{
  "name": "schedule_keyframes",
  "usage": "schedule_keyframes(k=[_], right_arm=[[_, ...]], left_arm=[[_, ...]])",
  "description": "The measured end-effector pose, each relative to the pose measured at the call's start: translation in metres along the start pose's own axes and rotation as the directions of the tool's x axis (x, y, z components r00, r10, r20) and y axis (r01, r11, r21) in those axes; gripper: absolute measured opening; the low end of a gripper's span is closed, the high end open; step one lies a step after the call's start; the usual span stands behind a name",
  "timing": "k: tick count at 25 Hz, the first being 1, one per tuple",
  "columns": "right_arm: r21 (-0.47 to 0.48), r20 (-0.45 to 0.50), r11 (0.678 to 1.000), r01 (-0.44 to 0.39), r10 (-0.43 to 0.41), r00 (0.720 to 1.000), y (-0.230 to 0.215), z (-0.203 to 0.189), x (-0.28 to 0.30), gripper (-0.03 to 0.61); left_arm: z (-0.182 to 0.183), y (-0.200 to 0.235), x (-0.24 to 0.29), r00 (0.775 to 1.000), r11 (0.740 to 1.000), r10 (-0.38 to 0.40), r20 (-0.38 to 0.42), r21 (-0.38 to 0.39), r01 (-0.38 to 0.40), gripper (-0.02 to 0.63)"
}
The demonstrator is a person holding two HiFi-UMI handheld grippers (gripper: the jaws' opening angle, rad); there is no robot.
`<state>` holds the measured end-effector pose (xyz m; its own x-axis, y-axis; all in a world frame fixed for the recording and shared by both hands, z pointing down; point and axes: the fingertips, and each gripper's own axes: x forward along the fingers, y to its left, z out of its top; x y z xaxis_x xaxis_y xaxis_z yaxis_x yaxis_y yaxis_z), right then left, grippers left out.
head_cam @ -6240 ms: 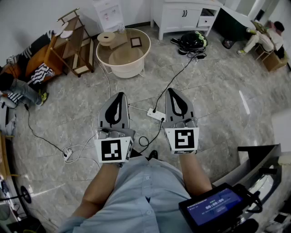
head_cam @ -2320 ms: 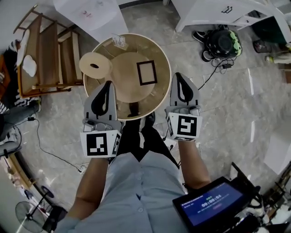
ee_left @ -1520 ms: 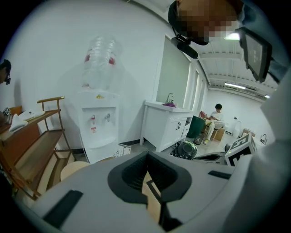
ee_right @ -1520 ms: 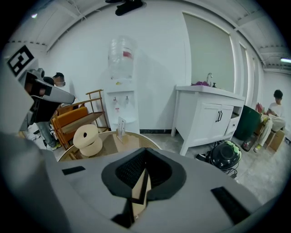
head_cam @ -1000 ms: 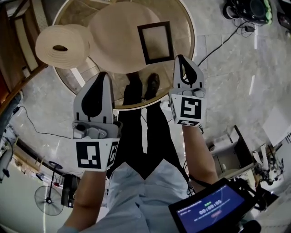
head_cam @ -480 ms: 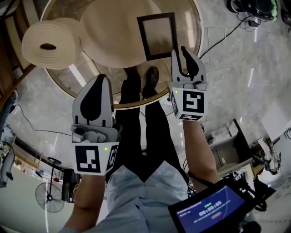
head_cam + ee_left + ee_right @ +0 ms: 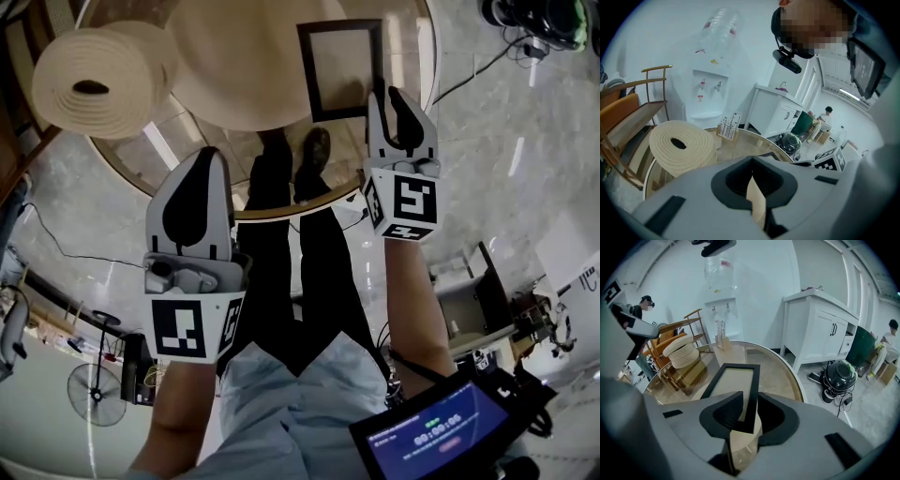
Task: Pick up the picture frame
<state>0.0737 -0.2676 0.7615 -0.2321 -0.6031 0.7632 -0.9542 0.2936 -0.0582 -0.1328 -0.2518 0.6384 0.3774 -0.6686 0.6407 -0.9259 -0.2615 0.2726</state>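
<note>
— Where is the black rectangular picture frame (image 7: 342, 67) lying?
— Flat on the round glass-topped table (image 7: 281, 208). The right gripper (image 7: 399, 101) is straddling its near right edge, jaws narrowly parted and not clamping it.
— And the left gripper (image 7: 210, 157)?
— It is hovering by the table's near rim, jaws together, carrying nothing.

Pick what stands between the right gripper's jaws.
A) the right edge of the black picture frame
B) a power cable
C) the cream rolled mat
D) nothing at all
A: in the right gripper view, the right rail of the picture frame runs into the gap between the spread jaws of the right gripper, which have not closed on it.
</note>
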Motion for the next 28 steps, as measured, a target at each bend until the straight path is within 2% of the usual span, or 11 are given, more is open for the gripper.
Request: schedule_keyframes(k=[13,18,28], right_arm=[[0.031,-0.031,0.998,-0.059,0.06,0.998,-0.004,-0.014,0.019,0.109],[0.083,-0.058,0.996,-0.042,0.047,0.997,-0.007,-0.013,0.02,0.081],[0.021,-0.023,1.0,-0.018,0.019,1.0,0.004,0.02,0.003,0.078]], left_arm=[[-0.011,0.007,0.005,1.0,1.0,0.018,-0.014,-0.008,-0.018,0.011],[-0.008,0.006,0.003,1.0,1.0,0.022,-0.007,-0.009,-0.022,0.011],[0.021,0.012,-0.016,0.999,0.999,0.037,0.038,0.008,-0.037,0.011]])
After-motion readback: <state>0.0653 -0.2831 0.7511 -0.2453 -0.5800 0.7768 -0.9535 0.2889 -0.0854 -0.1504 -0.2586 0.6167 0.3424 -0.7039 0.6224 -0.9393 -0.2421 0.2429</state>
